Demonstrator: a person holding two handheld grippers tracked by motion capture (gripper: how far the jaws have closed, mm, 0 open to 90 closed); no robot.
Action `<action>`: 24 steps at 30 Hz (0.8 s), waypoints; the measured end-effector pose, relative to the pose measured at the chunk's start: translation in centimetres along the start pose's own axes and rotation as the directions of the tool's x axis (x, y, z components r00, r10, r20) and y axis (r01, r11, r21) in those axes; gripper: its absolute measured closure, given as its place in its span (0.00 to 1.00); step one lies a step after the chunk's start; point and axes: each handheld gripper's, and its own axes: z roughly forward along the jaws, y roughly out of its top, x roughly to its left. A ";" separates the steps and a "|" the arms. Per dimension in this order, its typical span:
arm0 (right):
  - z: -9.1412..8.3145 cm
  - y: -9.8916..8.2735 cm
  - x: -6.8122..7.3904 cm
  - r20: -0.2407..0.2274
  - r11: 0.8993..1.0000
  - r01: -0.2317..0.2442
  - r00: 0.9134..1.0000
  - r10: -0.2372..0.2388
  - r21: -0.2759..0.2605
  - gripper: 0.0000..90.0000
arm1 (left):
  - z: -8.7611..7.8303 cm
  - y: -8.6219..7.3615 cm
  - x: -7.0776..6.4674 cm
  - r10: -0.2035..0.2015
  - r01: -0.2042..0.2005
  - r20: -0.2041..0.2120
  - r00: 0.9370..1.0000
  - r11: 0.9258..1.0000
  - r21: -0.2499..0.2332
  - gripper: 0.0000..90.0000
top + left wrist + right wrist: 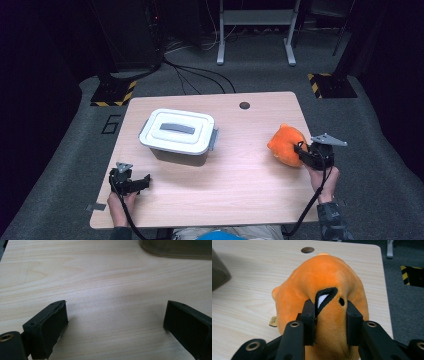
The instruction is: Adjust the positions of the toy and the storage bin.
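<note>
Pinched in the right tool, the orange plush sits well right of the lidded box, probably its destination; left tool gapes empty.

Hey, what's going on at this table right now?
A person at a light wooden table works two handheld tools. The right tool is clamped on a soft orange plush toy near the table's right edge. The left tool rests open over bare wood, holding nothing. A white lidded plastic box sits closed mid-table, untouched.

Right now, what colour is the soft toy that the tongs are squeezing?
Bright orange plush toy with a black-and-white stitched eye, best in the right gripper view.
</note>
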 end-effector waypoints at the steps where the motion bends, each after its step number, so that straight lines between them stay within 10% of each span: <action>1: 0.1 0.0 -0.1 0.009 1.000 -0.005 1.000 0.005 -0.001 0.74 | 0.0 0.0 0.0 0.000 0.000 0.000 1.000 1.000 0.000 0.05; 24: 1.8 -1.2 -1.9 0.102 0.993 -0.111 0.988 0.115 -0.037 0.59 | -0.1 0.0 -0.1 0.000 0.000 0.002 1.000 1.000 0.003 0.06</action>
